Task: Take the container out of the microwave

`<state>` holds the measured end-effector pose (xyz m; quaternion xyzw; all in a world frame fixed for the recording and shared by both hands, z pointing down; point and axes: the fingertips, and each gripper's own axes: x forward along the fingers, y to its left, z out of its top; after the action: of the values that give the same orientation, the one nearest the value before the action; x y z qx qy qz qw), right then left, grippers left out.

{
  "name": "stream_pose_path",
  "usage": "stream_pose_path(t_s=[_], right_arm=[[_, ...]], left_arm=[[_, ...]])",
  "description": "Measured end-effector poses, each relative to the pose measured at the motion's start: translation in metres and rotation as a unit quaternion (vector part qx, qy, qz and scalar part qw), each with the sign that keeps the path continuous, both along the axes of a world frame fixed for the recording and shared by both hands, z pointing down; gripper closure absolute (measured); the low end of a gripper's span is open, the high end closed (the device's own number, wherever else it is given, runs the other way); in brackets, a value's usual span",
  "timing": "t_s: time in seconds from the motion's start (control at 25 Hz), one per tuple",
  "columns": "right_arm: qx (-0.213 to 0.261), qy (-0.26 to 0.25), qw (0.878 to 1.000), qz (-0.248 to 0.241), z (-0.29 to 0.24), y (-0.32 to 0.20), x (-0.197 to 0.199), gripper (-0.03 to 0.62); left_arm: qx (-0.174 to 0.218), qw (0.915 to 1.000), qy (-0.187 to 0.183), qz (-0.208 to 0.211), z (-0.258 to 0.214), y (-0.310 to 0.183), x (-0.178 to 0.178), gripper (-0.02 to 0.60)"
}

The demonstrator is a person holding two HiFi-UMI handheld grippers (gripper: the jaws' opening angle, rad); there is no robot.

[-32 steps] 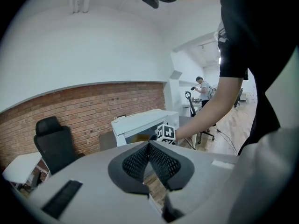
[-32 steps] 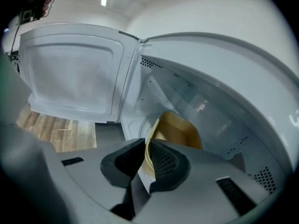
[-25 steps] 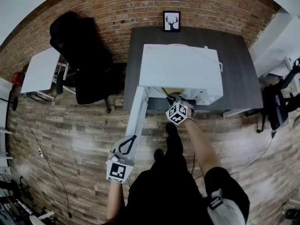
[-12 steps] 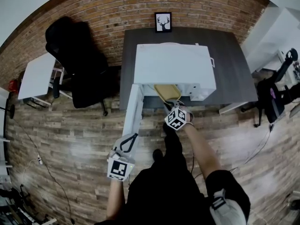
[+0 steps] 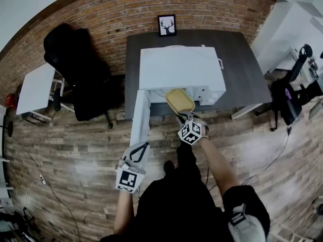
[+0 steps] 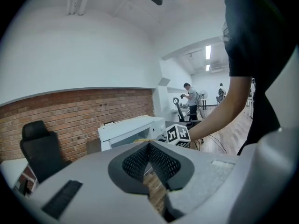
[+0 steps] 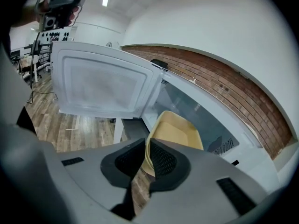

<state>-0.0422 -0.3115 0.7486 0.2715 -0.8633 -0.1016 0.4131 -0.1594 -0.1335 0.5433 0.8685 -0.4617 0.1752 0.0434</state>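
the right gripper view alone shows the grip: the right gripper (image 7: 145, 146) pinches the near rim of the one yellow container (image 7: 175, 132), partly out of the single microwave (image 5: 179, 69). the left gripper (image 6: 148, 146) is closed and empty, near the open door (image 5: 141, 112).

Head view looks steeply down from above; both gripper views face the microwave (image 5: 181, 72), the right one nearer.

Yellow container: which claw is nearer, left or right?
Right. The right claw grips the near rim of the yellow container; the left claw is apart from it, by the outer end of the open door.
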Motion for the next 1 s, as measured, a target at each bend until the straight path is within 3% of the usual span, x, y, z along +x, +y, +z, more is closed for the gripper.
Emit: stream_pose_path(t_s=[0.48,1.0], right_arm=[[0.029,-0.019,0.999,-0.007,-0.057,0.042,0.009,0.560],[0.018,-0.029,0.999,-0.006,-0.082,0.083,0.029,0.560]], left_arm=[[0.006,0.9992,0.012,0.037,0.001,-0.002,0.019,0.580],[0.009,0.9977,0.016,0.065,0.003,-0.005,0.046,0.580]])
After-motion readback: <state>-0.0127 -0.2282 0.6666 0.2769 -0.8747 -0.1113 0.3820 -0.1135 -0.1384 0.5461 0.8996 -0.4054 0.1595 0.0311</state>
